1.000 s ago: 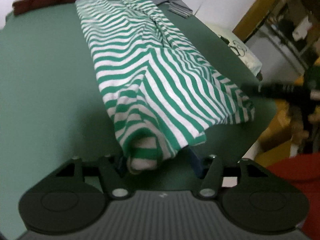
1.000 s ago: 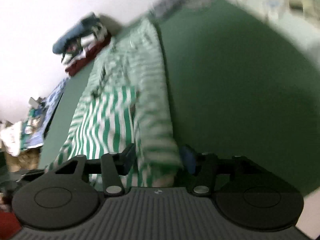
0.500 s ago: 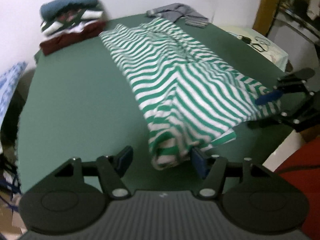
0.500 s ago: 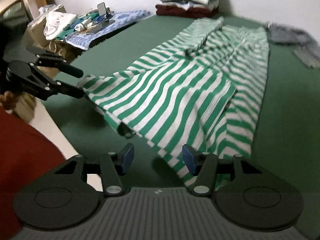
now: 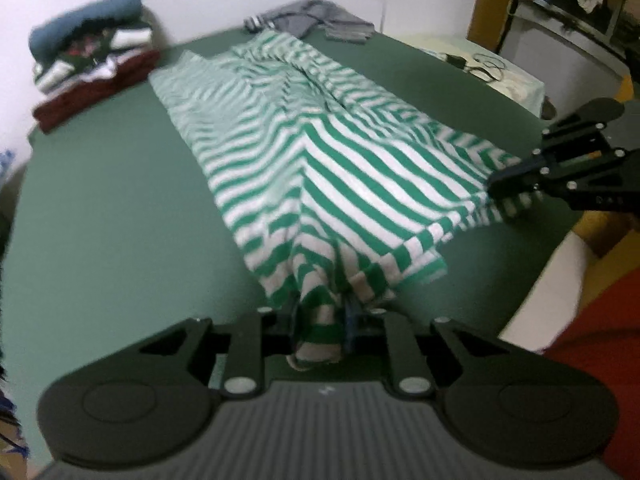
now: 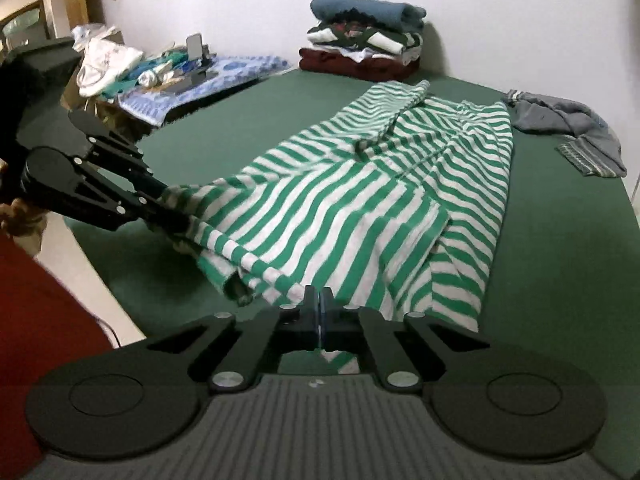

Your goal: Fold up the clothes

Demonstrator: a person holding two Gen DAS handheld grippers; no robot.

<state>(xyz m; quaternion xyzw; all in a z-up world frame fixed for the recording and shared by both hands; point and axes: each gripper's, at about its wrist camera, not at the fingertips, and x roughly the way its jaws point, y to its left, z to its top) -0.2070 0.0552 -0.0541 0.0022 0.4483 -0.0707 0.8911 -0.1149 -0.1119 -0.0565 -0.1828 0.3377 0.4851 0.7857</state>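
the green counter fills the room's middle, and on it the striped garment lies stretched long, its long axis running from the near edge where the person stands away toward the far wall. it looks already doubled lengthwise, one layer lapped over another along its middle, though the blur in the left wrist view makes the exact fold hard to read. at the far left corner sits a stack of folded clothes, and at the far right a grey garment lies loose and crumpled.

both tools are at the garment's near end, one at each corner, so neither hand is nearer than the other. the left gripper has its jaws drawn in narrow on a bunched fold of striped hem. the right gripper has its jaws pressed right together at the other near corner, the cloth edge passing just at them; it seems to pinch the hem.

everything left of the garment lies straight ahead of both jaws, so a fold end over end would carry the near hem away toward the far end.
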